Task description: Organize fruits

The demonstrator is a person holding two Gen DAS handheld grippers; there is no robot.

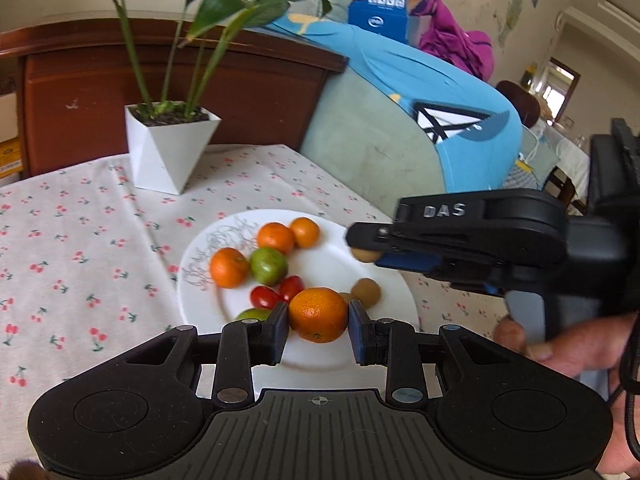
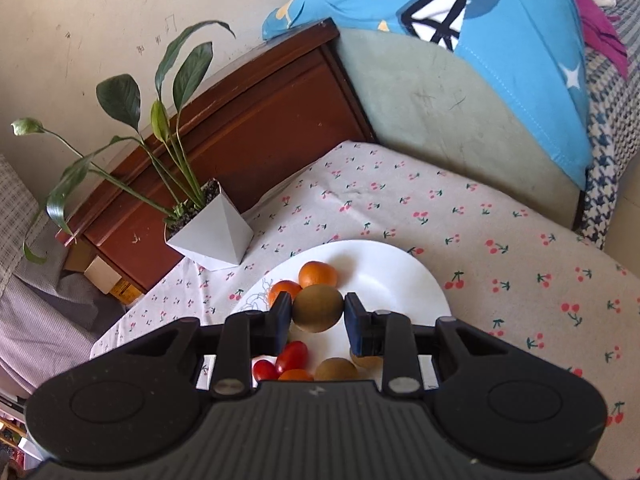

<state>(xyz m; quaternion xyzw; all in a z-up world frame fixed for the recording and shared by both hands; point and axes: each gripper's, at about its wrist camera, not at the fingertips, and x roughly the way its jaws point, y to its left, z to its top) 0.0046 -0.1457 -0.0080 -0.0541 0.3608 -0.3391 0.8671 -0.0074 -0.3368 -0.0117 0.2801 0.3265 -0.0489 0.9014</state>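
Left gripper [image 1: 318,321] clamps a round orange mandarin [image 1: 318,314]; right gripper [image 2: 317,312] clamps a brown fuzzy kiwi [image 2: 318,308]. Mixed fruit remains unsorted toward twelve o'clock on the round white plate [image 1: 372,280].

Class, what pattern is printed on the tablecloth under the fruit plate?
Small red cherries with green stems on a white tablecloth, clearest in the right wrist view.

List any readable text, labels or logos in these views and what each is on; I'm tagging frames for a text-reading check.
"DAS": raised letters on the right gripper, seen side-on from the left wrist view.
Blue box behind the sofa: white icons and a logo, too blurred to read.
Wall in the right wrist view: faint scribbles, not legible.
White plate: grey line drawing, no words.
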